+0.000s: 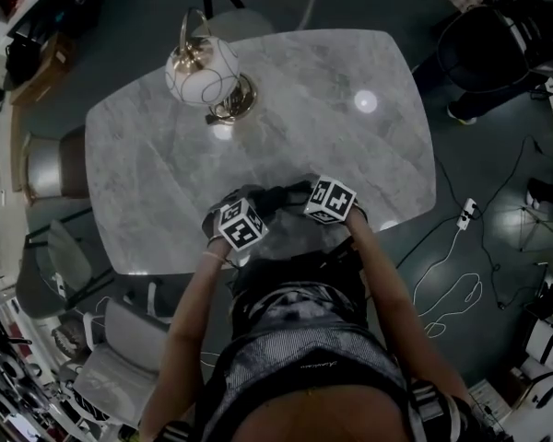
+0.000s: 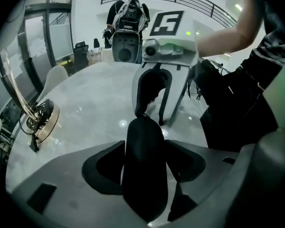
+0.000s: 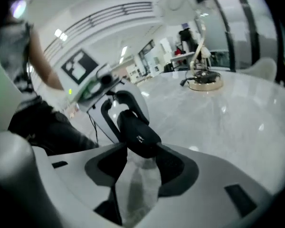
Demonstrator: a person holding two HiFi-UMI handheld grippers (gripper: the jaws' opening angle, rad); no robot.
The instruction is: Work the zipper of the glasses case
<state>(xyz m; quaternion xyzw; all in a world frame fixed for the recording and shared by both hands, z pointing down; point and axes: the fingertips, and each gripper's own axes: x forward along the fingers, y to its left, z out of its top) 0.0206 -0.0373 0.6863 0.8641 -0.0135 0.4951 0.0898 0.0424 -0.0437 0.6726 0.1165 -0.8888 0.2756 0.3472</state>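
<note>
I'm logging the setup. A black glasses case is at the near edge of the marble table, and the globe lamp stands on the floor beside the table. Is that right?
Not quite. The globe lamp stands on the marble table itself, toward its far left corner, not on the floor; the head view shows this. The black glasses case is at the table's near edge, as you say.

Globe lamp on marble table; probably chairs around.
</note>
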